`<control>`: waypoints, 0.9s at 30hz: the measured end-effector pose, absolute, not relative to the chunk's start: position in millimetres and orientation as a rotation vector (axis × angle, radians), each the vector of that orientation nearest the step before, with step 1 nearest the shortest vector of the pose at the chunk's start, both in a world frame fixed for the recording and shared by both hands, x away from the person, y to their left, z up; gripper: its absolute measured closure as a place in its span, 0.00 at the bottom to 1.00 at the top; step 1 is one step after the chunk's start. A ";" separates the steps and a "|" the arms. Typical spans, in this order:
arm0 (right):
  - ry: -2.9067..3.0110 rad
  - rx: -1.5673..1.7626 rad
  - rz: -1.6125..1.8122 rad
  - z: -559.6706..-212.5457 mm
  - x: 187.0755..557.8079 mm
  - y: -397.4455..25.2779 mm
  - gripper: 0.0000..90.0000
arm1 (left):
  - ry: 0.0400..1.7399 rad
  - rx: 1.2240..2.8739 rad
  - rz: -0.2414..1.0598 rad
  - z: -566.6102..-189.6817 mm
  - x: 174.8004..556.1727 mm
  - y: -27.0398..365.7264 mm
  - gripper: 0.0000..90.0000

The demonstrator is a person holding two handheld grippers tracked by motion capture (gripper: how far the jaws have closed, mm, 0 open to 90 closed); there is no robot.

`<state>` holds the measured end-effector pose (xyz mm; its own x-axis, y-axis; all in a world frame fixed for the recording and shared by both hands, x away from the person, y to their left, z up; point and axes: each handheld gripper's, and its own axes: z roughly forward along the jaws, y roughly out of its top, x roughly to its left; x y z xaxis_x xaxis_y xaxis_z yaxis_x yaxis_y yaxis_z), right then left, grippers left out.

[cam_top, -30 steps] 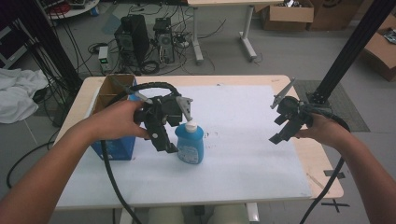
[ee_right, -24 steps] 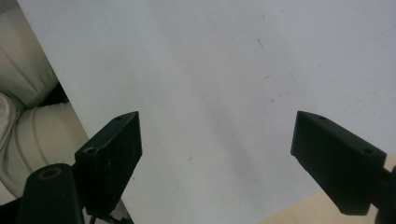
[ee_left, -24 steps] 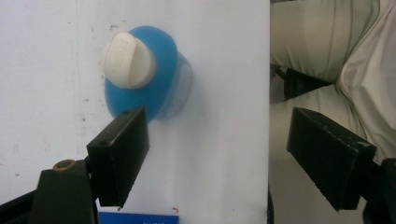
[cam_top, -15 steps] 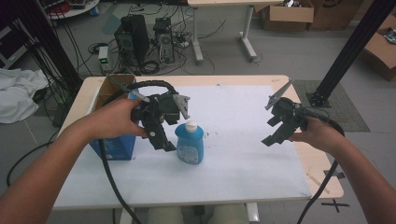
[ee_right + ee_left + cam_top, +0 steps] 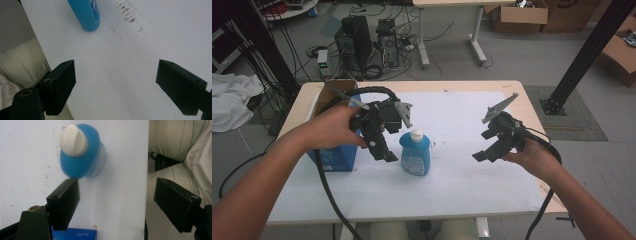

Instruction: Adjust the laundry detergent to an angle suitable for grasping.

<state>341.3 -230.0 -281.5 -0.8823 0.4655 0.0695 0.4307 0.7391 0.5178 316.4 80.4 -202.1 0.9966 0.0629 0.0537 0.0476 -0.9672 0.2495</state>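
- Bottle (image 5: pixel 415 154), blue with white cap, stands upright on the white sheet (image 5: pixel 462 170) covering the surface (image 5: pixel 532 107), about mid-sheet; nothing grips it.
- Left tongs (image 5: pixel 384 150) just left of the bottle, held above the sheet, 2 jaws spread wide, holding nothing.
- Left gripper view: bottle (image 5: pixel 81 153) seen from above, cap toward camera, beyond the left jaw; jaws wide apart, bottle not between them.
- Right tongs (image 5: pixel 484 150) well right of the bottle, above the sheet, jaws open, holding nothing.
- Right gripper view: bottle's lower body (image 5: pixel 86 13) far ahead of the jaws on the sheet; brown specks (image 5: pixel 127 12) on the sheet just beside it.
- Blue box (image 5: pixel 334 157) left of the bottle, behind the left hand (image 5: pixel 332 127), near the surface's left edge.
- Right hand (image 5: pixel 532 157) holds its gripper from below, right of the bottle.
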 end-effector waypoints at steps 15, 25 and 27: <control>2.782 0.689 1.046 -293.9 329.1 -194.0 0.17 | 0.085 2.896 0.080 -205.5 319.1 82.5 0.24; 2.768 0.649 1.158 -306.3 331.7 -166.3 0.17 | 0.094 2.891 0.082 -205.5 319.8 83.5 0.24; 2.767 0.632 1.166 -308.0 332.2 -162.4 0.17 | 0.093 2.892 0.084 -205.5 319.8 83.9 0.24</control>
